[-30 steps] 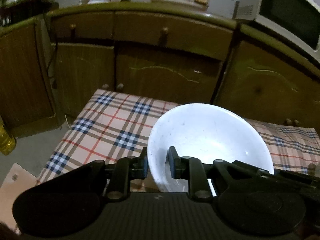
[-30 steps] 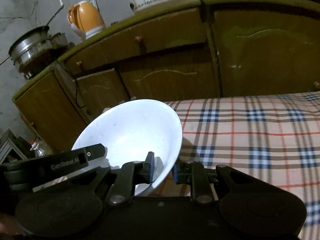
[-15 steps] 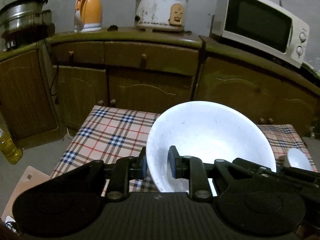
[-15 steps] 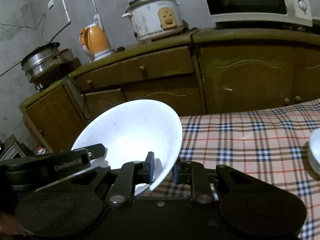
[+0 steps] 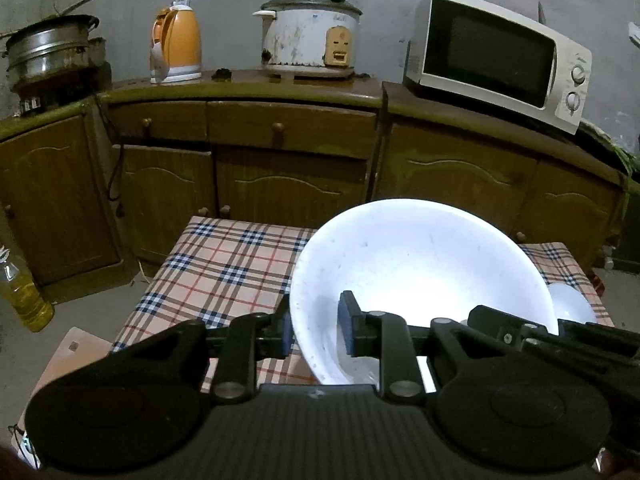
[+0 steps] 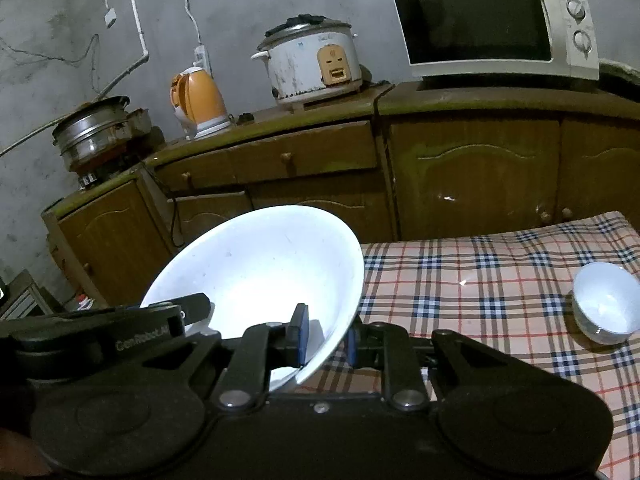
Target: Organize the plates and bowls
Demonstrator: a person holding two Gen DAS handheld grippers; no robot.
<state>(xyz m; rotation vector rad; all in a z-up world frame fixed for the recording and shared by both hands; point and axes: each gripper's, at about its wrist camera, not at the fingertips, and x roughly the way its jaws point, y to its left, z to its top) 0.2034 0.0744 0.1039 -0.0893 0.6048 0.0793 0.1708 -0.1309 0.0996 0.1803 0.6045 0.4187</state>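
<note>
Both grippers pinch the same large white bowl (image 5: 420,276) by its rim, one on each side, and the bowl hangs in the air above the table with the plaid cloth (image 5: 224,272), tilted so that its hollow faces the cameras.

The left gripper (image 5: 316,332) has its jaws drawn close together on the bowl's left rim. One blue-padded finger (image 5: 347,326) lies inside the bowl against the wall, the other sits outside it, and the thin wall is clamped between them. The right gripper (image 6: 325,340) is narrowed the same way on the opposite rim: its inner finger (image 6: 300,336) presses the inside of the bowl, and the outer one presses the outside, just above the cloth. In the right wrist view the body of the left gripper shows at the bowl's far left side, with lettering on its housing.

The bowl is over the table's left part as the right wrist view shows it, its far rim reaching past the table's back edge toward the wooden cabinets (image 6: 472,184). A small white bowl (image 6: 606,302) stands upright on the cloth near the table's right edge, well apart from the big one; in the left wrist view it peeks out behind the big bowl's right rim.

On the cabinet top behind stand a white microwave (image 5: 496,56), a worn white rice cooker (image 5: 310,36), an orange electric kettle (image 5: 176,50) and a steel pot (image 5: 48,52) on a burner at the left end. A bottle of yellow oil (image 5: 24,292) stands on the floor by the left cabinet.
</note>
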